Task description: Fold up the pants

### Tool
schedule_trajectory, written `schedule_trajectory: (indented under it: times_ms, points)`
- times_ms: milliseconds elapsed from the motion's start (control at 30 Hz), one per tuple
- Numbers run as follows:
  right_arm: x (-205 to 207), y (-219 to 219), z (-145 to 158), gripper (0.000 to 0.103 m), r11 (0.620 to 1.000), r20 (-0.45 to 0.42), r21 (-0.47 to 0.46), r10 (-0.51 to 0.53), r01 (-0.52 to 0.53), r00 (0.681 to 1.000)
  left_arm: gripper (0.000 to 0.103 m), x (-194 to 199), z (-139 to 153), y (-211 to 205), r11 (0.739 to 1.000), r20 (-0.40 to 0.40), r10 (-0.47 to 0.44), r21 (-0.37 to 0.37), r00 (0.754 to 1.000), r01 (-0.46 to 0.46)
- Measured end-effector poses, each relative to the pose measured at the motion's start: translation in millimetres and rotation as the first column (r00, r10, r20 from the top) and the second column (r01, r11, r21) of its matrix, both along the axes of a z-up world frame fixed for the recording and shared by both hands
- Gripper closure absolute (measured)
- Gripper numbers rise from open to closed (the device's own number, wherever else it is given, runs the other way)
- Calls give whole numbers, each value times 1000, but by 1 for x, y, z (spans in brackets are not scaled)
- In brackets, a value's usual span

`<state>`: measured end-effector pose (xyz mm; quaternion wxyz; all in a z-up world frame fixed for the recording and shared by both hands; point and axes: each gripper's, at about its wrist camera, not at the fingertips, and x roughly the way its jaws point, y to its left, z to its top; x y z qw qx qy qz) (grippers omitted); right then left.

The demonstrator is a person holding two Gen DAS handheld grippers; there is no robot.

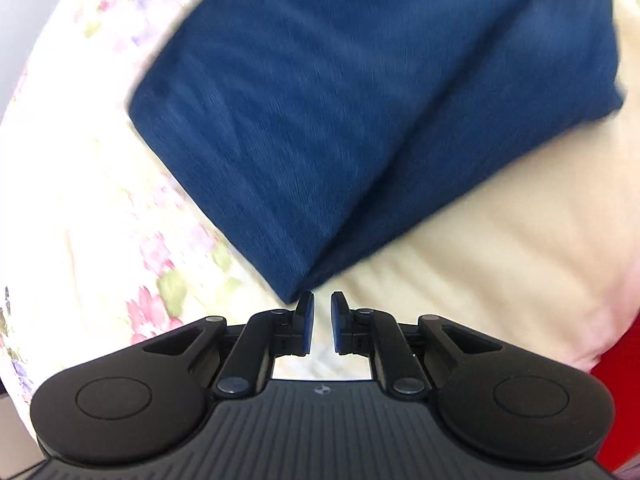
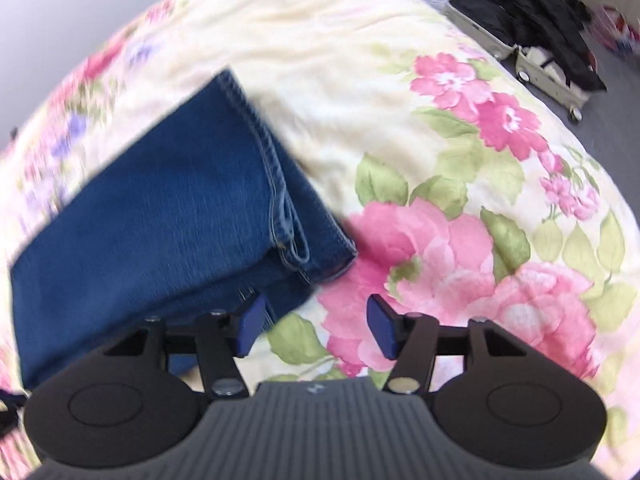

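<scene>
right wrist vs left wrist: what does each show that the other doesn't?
Right wrist only: the jeans' stitched hems, big pink roses on the bedspread, an open suitcase with dark clothes on the floor, and the right tool with its jaws apart and empty.

Left wrist only: a plain cream sheet, and the left tool with a narrow gap, nothing in it.

Both: the folded blue denim jeans on floral bedding.

place: bedroom (home) | cues: floral bedspread [image 2: 460, 168], open suitcase [image 2: 520, 48] on floor
</scene>
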<state>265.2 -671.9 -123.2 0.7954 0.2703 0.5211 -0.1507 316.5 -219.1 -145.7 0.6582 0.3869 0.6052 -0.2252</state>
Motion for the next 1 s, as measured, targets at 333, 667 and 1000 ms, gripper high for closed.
schedule_trajectory:
  times_ms: [333,667,1000]
  points:
    - [-3,-11,-51,42,891,108,370,-323,264,940,84,40,57,-67,975,141,57,-220,988,-25]
    - [16,-26,-91,61,910,196,345,-310,231,930,84,89,20,-111,932,163,80,-363,983,-16]
    - [30,-9,-79,78,963,226,206,-218,172,949,84,163,-26,-152,866,110,225,-478,968,-147]
